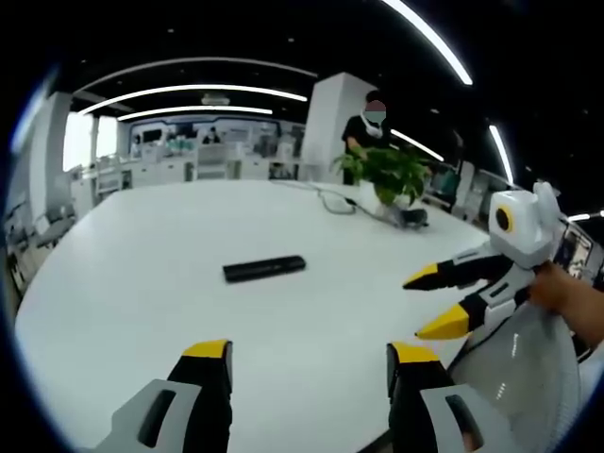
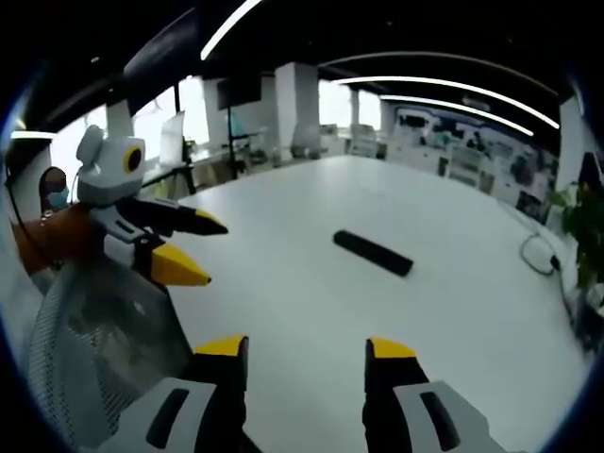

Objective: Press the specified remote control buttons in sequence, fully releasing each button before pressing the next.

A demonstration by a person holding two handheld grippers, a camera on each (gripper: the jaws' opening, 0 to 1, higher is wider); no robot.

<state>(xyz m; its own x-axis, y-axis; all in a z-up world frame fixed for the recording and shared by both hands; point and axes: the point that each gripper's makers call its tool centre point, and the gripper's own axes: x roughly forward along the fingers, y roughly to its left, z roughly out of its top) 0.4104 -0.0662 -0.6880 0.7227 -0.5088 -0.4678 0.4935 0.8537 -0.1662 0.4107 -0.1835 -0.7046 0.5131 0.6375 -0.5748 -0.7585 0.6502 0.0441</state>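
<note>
Your left gripper [image 1: 309, 359]: jaws wide, empty — above table [image 1: 142, 255]; remote control [image 1: 264, 268] ahead
Your right gripper [image 2: 307, 354]: same; potted plant [image 1: 389, 172] in left gripper view

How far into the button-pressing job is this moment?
Nothing looks done yet. The black remote lies alone on the white table, untouched. In hand: both grippers hover short of it with jaws apart, the left gripper in the left gripper view, the right gripper in the right gripper view, neither holding anything. Left: reaching the remote and every button press. The buttons are too small to make out.
</note>
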